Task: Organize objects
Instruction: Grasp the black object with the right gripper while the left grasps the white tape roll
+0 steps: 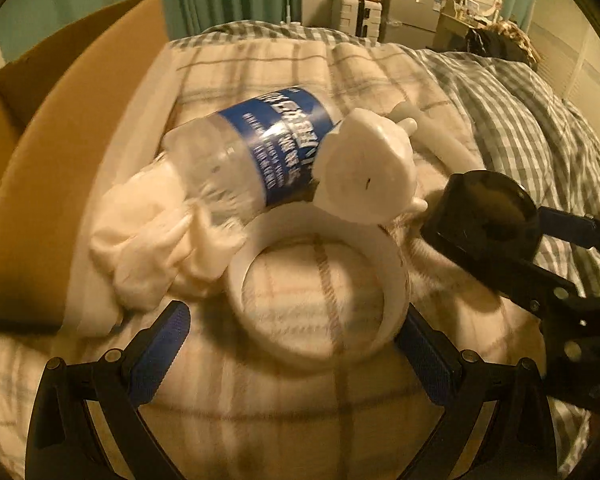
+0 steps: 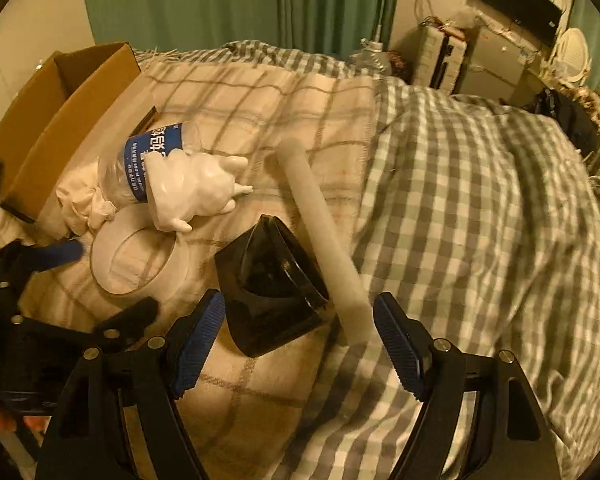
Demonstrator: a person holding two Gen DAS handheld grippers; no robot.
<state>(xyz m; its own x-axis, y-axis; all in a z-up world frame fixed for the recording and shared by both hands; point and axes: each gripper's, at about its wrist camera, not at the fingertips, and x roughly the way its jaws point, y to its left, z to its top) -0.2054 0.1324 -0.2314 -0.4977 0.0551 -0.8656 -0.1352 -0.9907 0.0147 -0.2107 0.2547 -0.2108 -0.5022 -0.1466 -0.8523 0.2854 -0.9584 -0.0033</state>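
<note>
While both grippers hover over the bed, neither one has hold of anything. Seen from its own camera, the left gripper stands with its jaws spread wide, straddling the near rim of the tape roll, which lies flat with its hole facing up; its right finger looks to be against the roll's outer wall, the left finger well clear. From the right camera, the right gripper is likewise released, its fingers either side of the near ends of the black box and the white tube, gripping neither.

The tube is the longest thing here. Its axis runs from about 5 o'clock near the right gripper up to 11 o'clock, far end pointing toward the curtain. The box sits just beside it at its 9 o'clock, open side up.

The bottle lies on its side, blue label turned up. In the left view its axis runs from 8 o'clock to 2 o'clock, the clear end resting against the crumpled cloth; which end carries the cap I cannot tell. The white figurine lies across the bottle's label end, flat base toward the left camera, touching the roll's far rim.

The carton stands open at 10 o'clock of the pile, on the bed's edge.
</note>
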